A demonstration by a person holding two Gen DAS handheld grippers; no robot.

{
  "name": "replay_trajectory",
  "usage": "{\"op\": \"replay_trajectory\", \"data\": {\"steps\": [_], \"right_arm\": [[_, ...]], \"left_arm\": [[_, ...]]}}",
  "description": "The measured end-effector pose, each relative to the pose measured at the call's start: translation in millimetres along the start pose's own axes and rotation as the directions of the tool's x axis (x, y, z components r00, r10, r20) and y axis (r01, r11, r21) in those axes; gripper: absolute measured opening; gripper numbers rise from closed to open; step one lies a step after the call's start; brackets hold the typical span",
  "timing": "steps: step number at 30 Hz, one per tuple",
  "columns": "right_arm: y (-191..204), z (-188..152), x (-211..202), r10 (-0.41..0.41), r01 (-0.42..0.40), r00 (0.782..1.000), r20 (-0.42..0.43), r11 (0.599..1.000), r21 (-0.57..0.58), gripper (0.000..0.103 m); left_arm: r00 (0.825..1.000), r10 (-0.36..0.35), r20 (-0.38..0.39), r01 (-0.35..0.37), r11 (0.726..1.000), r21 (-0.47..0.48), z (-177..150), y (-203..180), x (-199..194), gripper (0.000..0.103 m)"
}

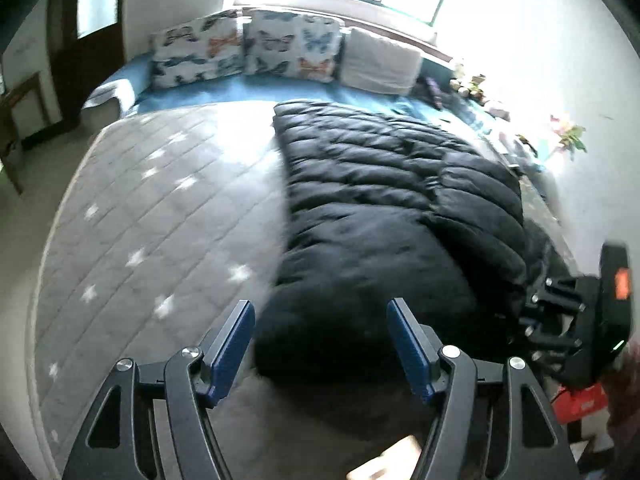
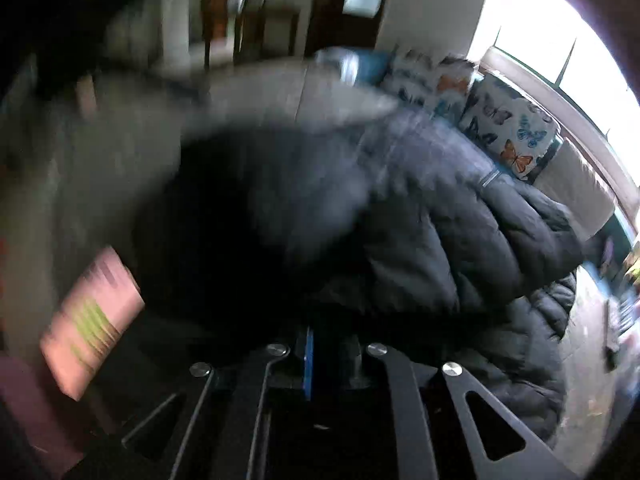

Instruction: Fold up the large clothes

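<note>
A large black quilted puffer jacket [image 1: 392, 208] lies on the grey quilted bed cover [image 1: 160, 216], on its right half. My left gripper [image 1: 320, 320] is open and empty, hovering just above the jacket's near edge. My right gripper shows at the far right of the left wrist view [image 1: 576, 320], at the jacket's near right corner. In the right wrist view the jacket [image 2: 460, 240] fills the frame and its fabric covers my right gripper [image 2: 320, 344]; the fingers are close together with dark fabric between them. The view is blurred.
Two butterfly-print pillows [image 1: 248, 52] and a white cushion [image 1: 380, 64] lean at the head of the bed under a bright window. Small items and flowers [image 1: 568, 132] line the right wall side. A pink box [image 2: 92, 320] and a wooden chair [image 1: 20, 120] stand beside the bed.
</note>
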State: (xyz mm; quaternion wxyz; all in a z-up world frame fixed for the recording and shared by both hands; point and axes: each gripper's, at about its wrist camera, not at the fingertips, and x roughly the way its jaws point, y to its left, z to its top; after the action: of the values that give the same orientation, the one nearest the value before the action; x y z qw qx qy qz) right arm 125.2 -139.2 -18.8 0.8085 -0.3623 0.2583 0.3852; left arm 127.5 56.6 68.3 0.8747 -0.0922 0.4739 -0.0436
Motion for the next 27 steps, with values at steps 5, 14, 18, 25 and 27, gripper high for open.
{"op": "replay_trajectory", "data": {"steps": [5, 14, 18, 25, 27], "right_arm": [[-10.4, -7.2, -18.9, 0.065, -0.066, 0.998, 0.009, 0.995, 0.081, 0.031], [-89.1, -45.4, -69.5, 0.092, -0.145, 0.987, 0.131, 0.864, 0.482, 0.035], [-113.1, -51.9, -45.5, 0.038, -0.054, 0.998, 0.040, 0.800, 0.598, 0.035], [-72.2, 28.4, -29.9, 0.093, -0.158, 0.984, 0.152, 0.852, 0.499, 0.035], [-54.0, 48.1, -34.1, 0.131, -0.202, 0.973, 0.187, 0.878, 0.433, 0.035]], "left_arm": [[1.000, -0.003, 0.005, 0.003, 0.999, -0.052, -22.1, 43.1, -8.9, 0.072], [1.000, -0.008, 0.007, 0.009, 0.990, -0.141, -33.6, 79.9, 0.1, 0.072], [1.000, -0.004, 0.005, 0.004, 0.990, -0.141, -35.7, 81.6, 0.5, 0.072], [0.999, 0.001, 0.046, 0.006, 0.988, -0.155, -40.4, 77.4, -19.3, 0.073], [0.998, 0.003, 0.059, 0.006, 0.988, -0.153, -41.9, 77.0, -27.1, 0.073]]}}
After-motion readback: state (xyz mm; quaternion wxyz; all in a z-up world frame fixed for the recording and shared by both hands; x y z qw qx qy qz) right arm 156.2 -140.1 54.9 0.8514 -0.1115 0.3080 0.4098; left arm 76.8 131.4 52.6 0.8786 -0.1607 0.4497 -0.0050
